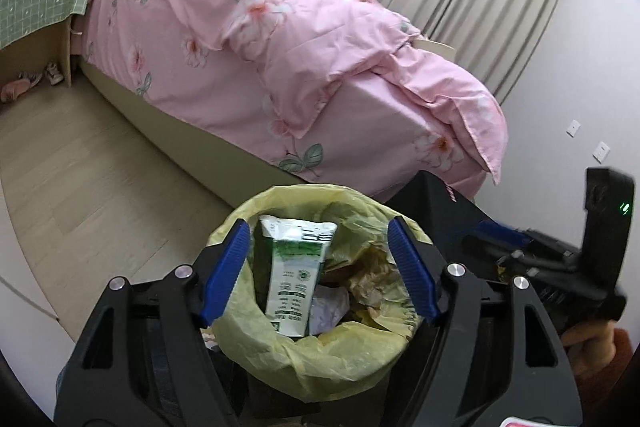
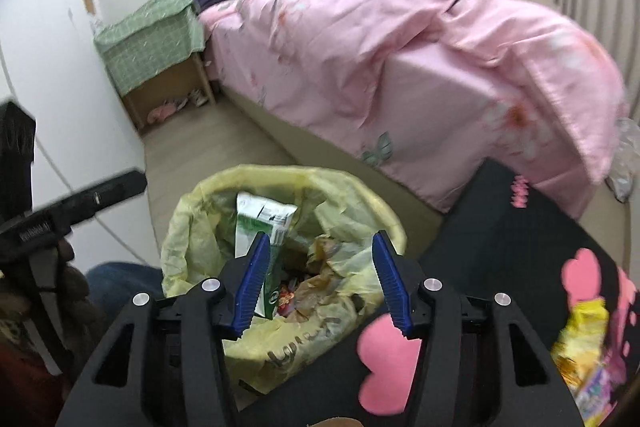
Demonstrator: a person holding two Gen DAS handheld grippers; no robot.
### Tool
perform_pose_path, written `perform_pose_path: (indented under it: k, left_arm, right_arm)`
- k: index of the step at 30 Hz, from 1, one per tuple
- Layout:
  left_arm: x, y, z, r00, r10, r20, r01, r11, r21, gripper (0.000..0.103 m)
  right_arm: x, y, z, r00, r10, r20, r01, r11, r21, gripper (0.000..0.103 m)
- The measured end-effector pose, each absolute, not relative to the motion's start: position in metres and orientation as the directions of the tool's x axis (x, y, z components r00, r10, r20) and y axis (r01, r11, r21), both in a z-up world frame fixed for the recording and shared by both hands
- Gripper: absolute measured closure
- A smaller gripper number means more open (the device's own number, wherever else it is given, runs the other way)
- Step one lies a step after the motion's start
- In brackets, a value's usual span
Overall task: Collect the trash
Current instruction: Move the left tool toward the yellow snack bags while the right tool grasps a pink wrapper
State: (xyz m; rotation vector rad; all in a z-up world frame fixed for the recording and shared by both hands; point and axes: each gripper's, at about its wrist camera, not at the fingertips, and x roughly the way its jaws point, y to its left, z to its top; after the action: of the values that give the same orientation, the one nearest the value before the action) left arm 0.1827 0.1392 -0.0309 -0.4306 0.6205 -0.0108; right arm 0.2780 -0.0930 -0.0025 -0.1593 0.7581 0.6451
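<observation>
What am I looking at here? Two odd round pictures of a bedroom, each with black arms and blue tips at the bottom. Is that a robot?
No robot: a person holds a pair of hand-held tongs in each hand, and each carries a wide-angle camera looking along its blue fingers. One picture comes from the left tongs, the other from the right tongs. Both stand open and hold nothing. They hover over a bin lined with a yellow bag, which contains a green-and-white carton and crumpled wrappers. Behind is a bed with a pink quilt. Beside the bin lies a black mat with pink hearts, with a yellow packet on it.
</observation>
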Motion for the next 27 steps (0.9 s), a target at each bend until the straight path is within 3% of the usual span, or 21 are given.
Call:
perform_pose_path:
  k: [6,12,15,22,27]
  left_arm:
    - [0.176,0.107,-0.027,0.805,-0.195,-0.561,-0.049,0.919,-0.39,0.035]
    - [0.168,0.057,-0.017,0.791,-0.269,-0.55,0.063,0.929,-0.364,0.035]
    - [0.166,0.022,-0.013,0.768,-0.328,-0.55,0.151,0.928,-0.342,0.035]
    - [0.162,-0.048,-0.016,0.701,-0.433,-0.566,0.306,0.9,-0.31,0.035]
    - [0.159,-0.08,-0.021,0.673,-0.456,-0.582,0.356,0.89,-0.286,0.035]
  right_arm:
    - [0.242,-0.159,0.03,0.643,0.455,-0.616,-0.516,0.852,0.09,0.043]
    - [0.192,-0.236,0.046,0.729,0.423,-0.538,-0.447,0.89,0.094,0.03]
    - [0.161,-0.28,0.045,0.725,0.417,-0.548,-0.419,0.899,0.13,0.03]
    - [0.091,-0.374,0.047,0.883,0.146,-0.447,-0.145,0.989,0.036,0.03]
    - [0.073,-0.422,0.029,0.878,0.084,-0.472,-0.049,0.995,0.086,0.03]
